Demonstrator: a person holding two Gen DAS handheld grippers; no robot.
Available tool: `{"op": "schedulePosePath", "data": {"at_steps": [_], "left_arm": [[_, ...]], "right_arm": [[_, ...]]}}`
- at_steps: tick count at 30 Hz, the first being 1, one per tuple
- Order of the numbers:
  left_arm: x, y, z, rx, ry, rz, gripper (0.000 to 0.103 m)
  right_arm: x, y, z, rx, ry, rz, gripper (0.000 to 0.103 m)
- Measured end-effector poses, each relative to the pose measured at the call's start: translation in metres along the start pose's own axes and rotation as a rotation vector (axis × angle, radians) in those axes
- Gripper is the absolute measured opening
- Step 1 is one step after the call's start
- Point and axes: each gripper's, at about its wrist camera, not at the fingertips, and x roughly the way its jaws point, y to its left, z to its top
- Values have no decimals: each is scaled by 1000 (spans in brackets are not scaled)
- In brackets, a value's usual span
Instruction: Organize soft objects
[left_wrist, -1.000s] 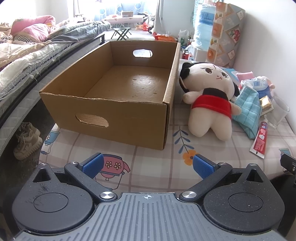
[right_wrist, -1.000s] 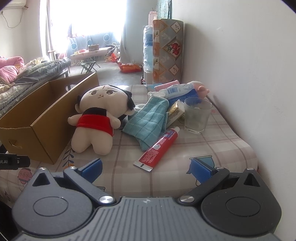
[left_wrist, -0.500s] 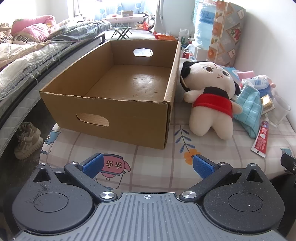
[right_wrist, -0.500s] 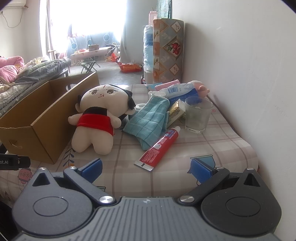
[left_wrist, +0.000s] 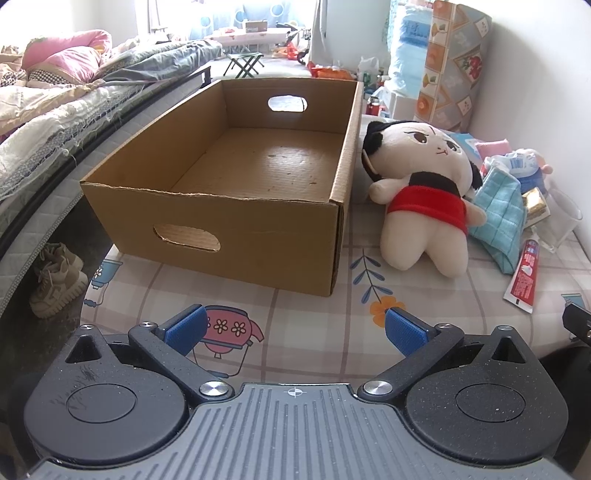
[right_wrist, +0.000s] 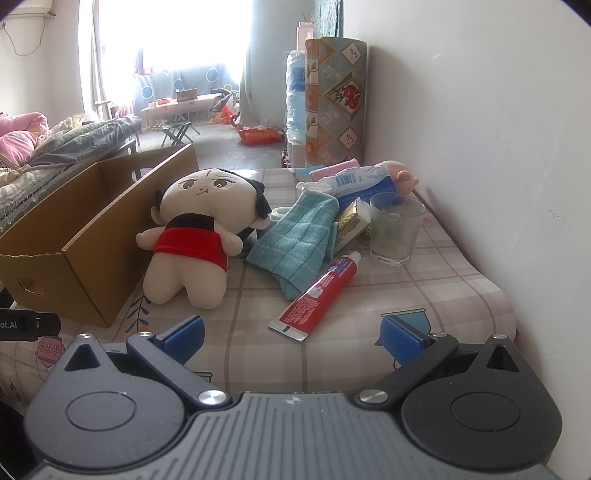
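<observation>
An empty cardboard box (left_wrist: 236, 225) (right_wrist: 92, 266) stands on the patterned table. Against its right side leans a cream plush doll in a red dress (left_wrist: 424, 192) (right_wrist: 199, 236). A teal cloth (left_wrist: 498, 214) (right_wrist: 295, 243) lies crumpled beside the doll, with a pink cloth (right_wrist: 334, 169) farther back. My left gripper (left_wrist: 293, 328) hangs open near the table's front edge, short of the box. My right gripper (right_wrist: 291, 338) is open too, in front of the toothpaste tube, nothing between its fingers.
A red toothpaste tube (right_wrist: 316, 295), a glass tumbler (right_wrist: 395, 232), a gold-wrapped packet (right_wrist: 352, 221) and a blue-white pack (right_wrist: 362, 184) crowd the right side by the wall. A bed (left_wrist: 48, 122) runs along the left, with shoes (left_wrist: 55, 280) on the floor.
Both grippers have drifted slightly forward; the box and doll sit a touch lower and closer in view. Nothing was grasped or moved.
</observation>
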Motion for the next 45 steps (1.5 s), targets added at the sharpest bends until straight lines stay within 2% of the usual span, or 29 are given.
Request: {"op": "schedulePosePath", "data": {"at_steps": [26,32,39,45], "left_arm": [[8,1,1,5,22,20,103],[11,-5,1,39,13,13,103],[4,-27,5,155,-56,-58,103],[-7,-51,9,272,-140,-168,103]], "right_arm": [[5,2,-2,7,4,3,103],[12,-1,-2,19,18,-8,103],[19,-17,-4,64,12,-15,103],[18,-42,0,112,-83,6,103]]}}
